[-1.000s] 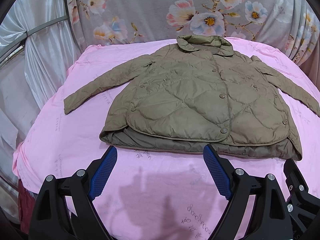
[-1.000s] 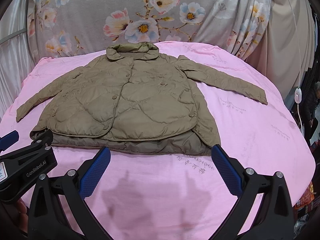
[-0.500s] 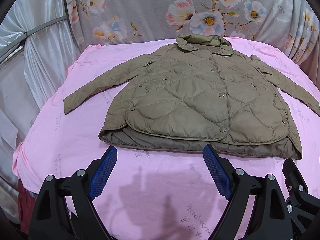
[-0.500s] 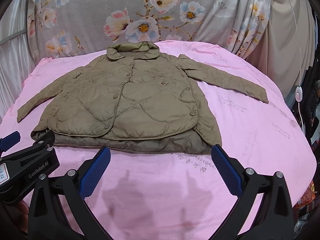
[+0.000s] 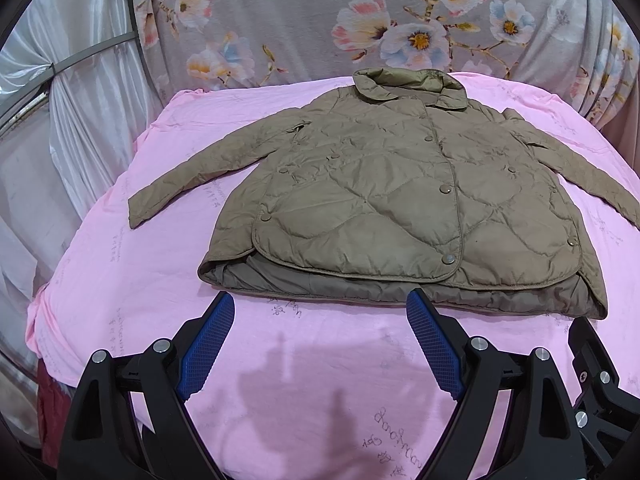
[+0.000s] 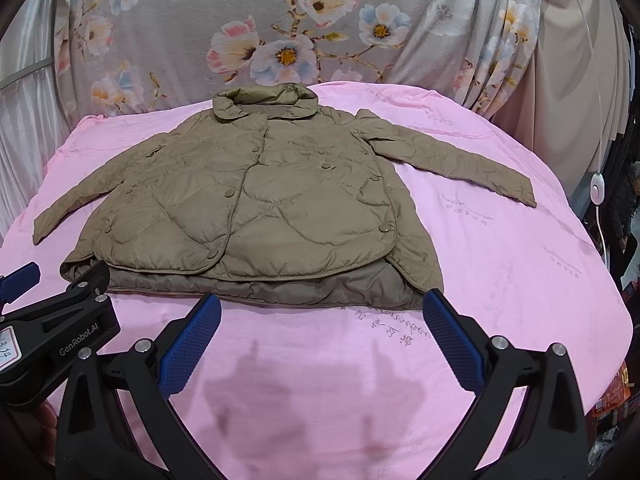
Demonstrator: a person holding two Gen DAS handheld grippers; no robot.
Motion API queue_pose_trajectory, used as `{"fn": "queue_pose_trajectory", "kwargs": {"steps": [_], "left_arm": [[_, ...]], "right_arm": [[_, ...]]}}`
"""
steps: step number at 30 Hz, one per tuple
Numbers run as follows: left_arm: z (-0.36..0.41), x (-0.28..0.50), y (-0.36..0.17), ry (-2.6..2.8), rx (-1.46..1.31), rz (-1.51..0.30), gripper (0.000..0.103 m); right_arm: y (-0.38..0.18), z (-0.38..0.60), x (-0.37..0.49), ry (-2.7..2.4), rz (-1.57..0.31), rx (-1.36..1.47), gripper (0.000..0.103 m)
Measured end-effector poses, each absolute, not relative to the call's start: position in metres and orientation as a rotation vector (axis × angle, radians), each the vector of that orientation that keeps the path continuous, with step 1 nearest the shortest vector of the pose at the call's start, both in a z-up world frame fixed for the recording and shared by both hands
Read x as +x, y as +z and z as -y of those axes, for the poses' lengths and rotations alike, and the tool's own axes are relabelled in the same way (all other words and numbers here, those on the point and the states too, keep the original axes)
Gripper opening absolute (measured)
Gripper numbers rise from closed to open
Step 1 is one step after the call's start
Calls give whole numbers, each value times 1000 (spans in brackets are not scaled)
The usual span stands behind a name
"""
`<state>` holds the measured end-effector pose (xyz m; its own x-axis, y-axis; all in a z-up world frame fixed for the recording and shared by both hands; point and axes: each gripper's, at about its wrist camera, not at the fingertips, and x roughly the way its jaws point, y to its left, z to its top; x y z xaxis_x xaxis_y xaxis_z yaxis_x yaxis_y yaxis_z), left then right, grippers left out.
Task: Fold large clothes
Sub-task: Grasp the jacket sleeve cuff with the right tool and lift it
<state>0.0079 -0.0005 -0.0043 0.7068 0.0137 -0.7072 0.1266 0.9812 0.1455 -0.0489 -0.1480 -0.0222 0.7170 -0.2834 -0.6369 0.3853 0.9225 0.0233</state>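
Both grippers, left gripper [image 5: 320,344] and right gripper [image 6: 320,344], hover with jaws spread wide and empty just short of the hem of the quilted jacket [image 5: 400,200], which lies flat, buttoned, sleeves out, on the pink sheet [image 5: 132,300]; folding looks not yet begun, so next likely calls for taking a sleeve [image 6: 448,160] and laying it across the body

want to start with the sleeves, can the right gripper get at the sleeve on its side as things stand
Probably yes. The right gripper is open and empty, hovering above the pink cover just short of the jacket hem. The right sleeve lies flat, spread out to the side, with nothing on it or in between.
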Motion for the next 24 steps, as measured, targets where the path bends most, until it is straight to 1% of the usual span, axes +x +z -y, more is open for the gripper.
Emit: {"fn": "queue_pose_trajectory", "kwargs": {"steps": [9,18,21,24], "left_arm": [[-1,9,-7,-63,190,-782,85],[-8,9,-3,-58,177,-737,85],[-15,15,4,-63,179,-710,85],[-21,31,15,-54,197,-696,85]], "right_arm": [[-19,146,-50,-341,-682,160,98],[-20,154,-50,-349,-660,163,98],[-13,174,-48,-364,-619,179,98],[-3,217,-41,-426,-574,218,98]]}}
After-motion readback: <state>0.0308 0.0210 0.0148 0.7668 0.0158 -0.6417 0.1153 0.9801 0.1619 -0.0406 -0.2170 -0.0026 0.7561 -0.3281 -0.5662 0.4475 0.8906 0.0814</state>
